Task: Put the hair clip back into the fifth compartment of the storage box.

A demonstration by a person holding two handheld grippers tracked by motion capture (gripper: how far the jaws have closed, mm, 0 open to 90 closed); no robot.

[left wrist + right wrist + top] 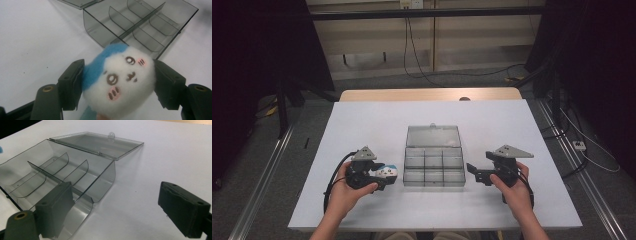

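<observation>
A small round plush toy (120, 77), white with a blue patch and a stitched face, sits between the jaws of my left gripper (117, 82), which is shut on it. In the high view the plush toy (387, 171) is at the left gripper (379, 175), just left of the box. A clear grey plastic organiser box (433, 162) with several compartments lies at the table's middle, its lid (433, 135) folded flat behind it. My right gripper (472, 171) stands open with nothing in it, close to the box's right side. The box (57, 172) lies just beyond the right gripper (117, 212).
The white tabletop (362, 125) has bare room around the box on all sides. A wooden strip (427, 94) runs along the far edge. Dark curtains, rails and cables lie on the floor beyond the table.
</observation>
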